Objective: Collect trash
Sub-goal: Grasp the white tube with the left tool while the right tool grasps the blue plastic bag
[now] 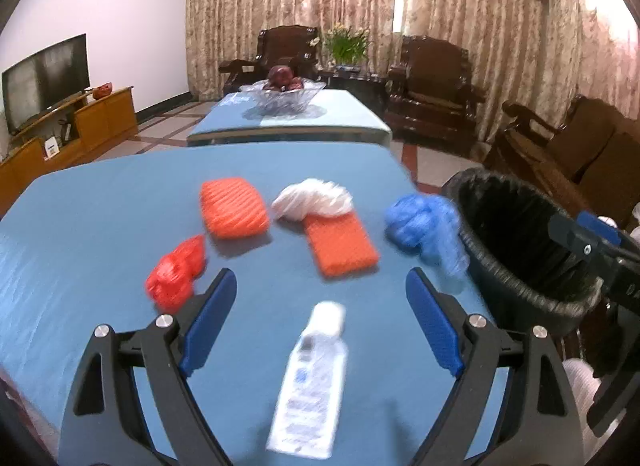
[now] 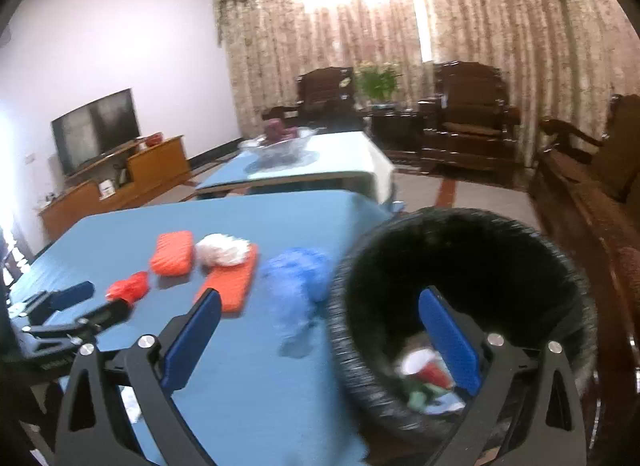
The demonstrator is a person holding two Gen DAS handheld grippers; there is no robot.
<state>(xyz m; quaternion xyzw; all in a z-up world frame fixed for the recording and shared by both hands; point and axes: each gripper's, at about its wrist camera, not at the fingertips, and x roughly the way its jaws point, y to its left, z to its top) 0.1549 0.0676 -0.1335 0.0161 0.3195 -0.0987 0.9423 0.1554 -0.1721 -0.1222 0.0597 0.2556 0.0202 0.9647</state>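
On the blue table (image 1: 100,217) lie a clear plastic bottle (image 1: 312,378), a crumpled red bag (image 1: 176,274), two orange foam nets (image 1: 234,207) (image 1: 342,244), a white crumpled bag (image 1: 312,199) and a blue crumpled bag (image 1: 426,227). My left gripper (image 1: 320,298) is open, its blue pads either side of the bottle's cap end. My right gripper (image 2: 320,314) is open and empty, over the rim of the black-lined bin (image 2: 460,266), which holds some trash (image 2: 424,378). The blue bag (image 2: 296,278) lies by the bin. The left gripper (image 2: 80,314) shows in the right wrist view.
A second blue table (image 1: 288,121) with a glass fruit bowl (image 1: 282,95) stands behind. Dark wooden armchairs (image 1: 434,81) and a bench (image 1: 560,145) stand at the back and right. A TV (image 1: 44,77) on a wooden cabinet is at the left.
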